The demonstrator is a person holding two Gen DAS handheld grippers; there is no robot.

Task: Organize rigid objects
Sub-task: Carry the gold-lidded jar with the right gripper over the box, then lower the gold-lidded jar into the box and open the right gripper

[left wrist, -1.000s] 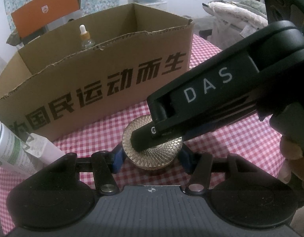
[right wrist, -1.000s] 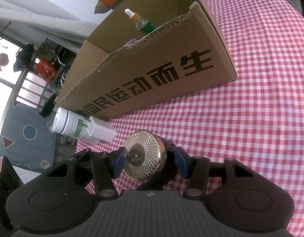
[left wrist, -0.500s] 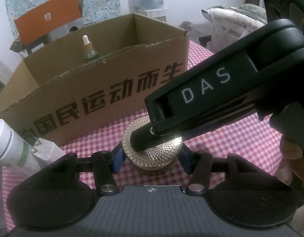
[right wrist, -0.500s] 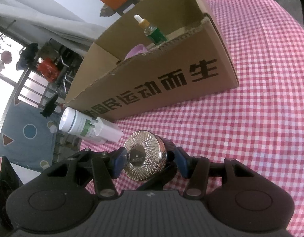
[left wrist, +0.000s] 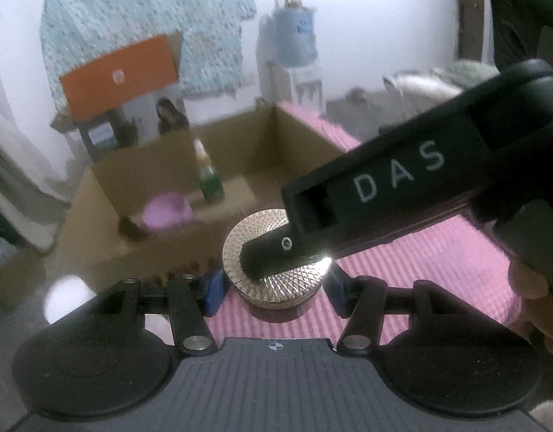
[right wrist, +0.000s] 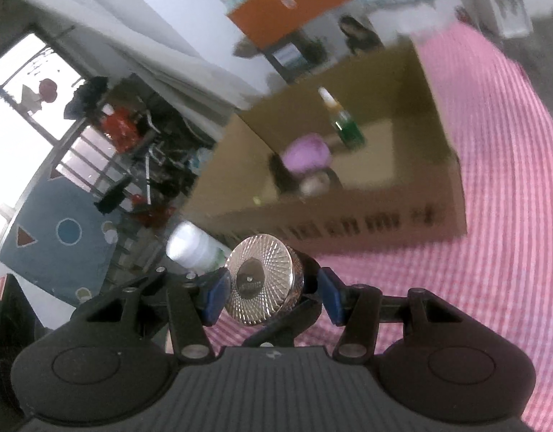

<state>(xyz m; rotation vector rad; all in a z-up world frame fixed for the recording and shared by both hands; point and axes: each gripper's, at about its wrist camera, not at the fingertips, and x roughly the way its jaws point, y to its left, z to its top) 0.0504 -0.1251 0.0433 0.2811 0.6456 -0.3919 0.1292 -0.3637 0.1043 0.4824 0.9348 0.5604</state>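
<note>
Both tools (left wrist: 274, 280) (right wrist: 269, 289) clamp the gold-lidded jar (left wrist: 276, 262).

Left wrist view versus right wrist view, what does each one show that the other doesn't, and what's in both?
Only the left wrist view shows the right tongs' black body marked DAS reaching across the gold-lidded jar, and a blue water dispenser behind.

Only the right wrist view shows the white bottle lying beside the box, the window, and the print on the box front.

Both show the jar gripped between blue pads, the cardboard box holding a green dropper bottle and a purple item, and the pink checked tablecloth.
</note>
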